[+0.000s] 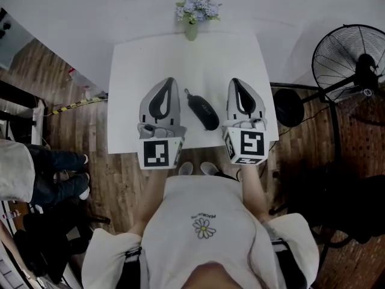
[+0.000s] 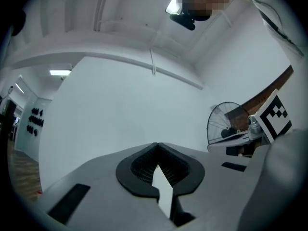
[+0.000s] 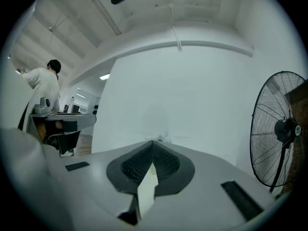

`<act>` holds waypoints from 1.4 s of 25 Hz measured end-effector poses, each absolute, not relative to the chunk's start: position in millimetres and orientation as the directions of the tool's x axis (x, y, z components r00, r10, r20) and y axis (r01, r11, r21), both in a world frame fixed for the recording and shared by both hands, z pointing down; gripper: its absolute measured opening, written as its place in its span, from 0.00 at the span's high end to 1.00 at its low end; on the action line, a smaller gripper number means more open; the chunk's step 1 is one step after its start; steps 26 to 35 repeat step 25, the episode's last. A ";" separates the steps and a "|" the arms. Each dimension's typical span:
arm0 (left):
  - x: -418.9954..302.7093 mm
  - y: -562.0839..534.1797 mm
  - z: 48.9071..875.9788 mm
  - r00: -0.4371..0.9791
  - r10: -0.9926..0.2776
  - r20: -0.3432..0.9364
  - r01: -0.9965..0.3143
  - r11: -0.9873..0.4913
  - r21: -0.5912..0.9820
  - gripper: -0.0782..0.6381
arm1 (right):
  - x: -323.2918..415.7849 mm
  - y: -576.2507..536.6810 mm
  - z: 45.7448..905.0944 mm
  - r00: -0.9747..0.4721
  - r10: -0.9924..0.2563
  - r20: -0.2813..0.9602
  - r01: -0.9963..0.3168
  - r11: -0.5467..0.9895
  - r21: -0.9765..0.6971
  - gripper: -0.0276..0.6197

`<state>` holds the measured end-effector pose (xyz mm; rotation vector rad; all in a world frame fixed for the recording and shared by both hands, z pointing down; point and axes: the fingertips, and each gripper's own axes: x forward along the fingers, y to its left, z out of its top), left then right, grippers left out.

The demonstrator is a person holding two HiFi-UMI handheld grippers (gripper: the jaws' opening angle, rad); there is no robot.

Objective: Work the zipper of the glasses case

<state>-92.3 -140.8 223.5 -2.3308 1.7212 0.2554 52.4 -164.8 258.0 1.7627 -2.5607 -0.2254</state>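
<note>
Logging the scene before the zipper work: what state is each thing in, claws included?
left claw: shut, empty.
right claw: shut, empty.
glasses case: lying on the table between the claws, looks closed, untouched.
vase of flowers: upright at the table's far edge.
fan: upright; cannot tell if running.

One glasses case [image 1: 201,110], one table [image 1: 126,71], one flower vase [image 1: 190,29], one fan [image 1: 349,56], two grippers (left [image 1: 170,80], right [image 1: 234,81])

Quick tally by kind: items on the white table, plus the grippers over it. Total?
glasses case: 1
vase of flowers: 1
grippers: 2, the left gripper and the right gripper, both shut with nothing held
Total: 4
</note>
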 end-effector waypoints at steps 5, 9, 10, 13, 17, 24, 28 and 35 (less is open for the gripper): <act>-106.3 -140.3 232.9 0.264 -0.933 -0.246 -0.964 -0.246 -0.100 0.87 | 46.6 -163.0 265.8 -0.376 -0.925 -0.054 -0.919 0.365 0.152 0.95; -113.3 -144.4 234.3 0.249 -0.936 -0.248 -0.968 -0.233 -0.094 0.87 | 45.7 -162.3 269.2 -0.376 -0.926 -0.041 -0.916 0.365 0.167 0.95; -114.7 -145.7 234.5 0.245 -0.937 -0.249 -0.969 -0.228 -0.095 0.87 | 45.1 -162.4 269.7 -0.378 -0.925 -0.040 -0.915 0.366 0.172 0.95; -117.6 -149.2 236.5 0.237 -0.940 -0.245 -0.971 -0.220 -0.096 0.87 | 43.8 -162.3 271.9 -0.381 -0.924 -0.035 -0.911 0.369 0.185 0.95; -120.1 -151.9 239.6 0.232 -0.943 -0.237 -0.971 -0.211 -0.110 0.87 | 44.7 -162.9 271.2 -0.386 -0.922 -0.032 -0.909 0.374 0.182 0.95; -122.3 -158.6 243.2 0.218 -0.950 -0.224 -0.975 -0.200 -0.101 0.87 | 47.1 -169.1 273.7 -0.382 -0.924 -0.031 -0.911 0.370 0.181 0.95; -122.5 -159.8 244.2 0.218 -0.950 -0.223 -0.975 -0.199 -0.102 0.87 | 47.2 -170.1 274.2 -0.381 -0.924 -0.031 -0.911 0.370 0.182 0.95; -122.5 -159.8 244.2 0.218 -0.950 -0.223 -0.975 -0.199 -0.102 0.87 | 47.2 -170.1 274.2 -0.381 -0.924 -0.031 -0.911 0.370 0.182 0.95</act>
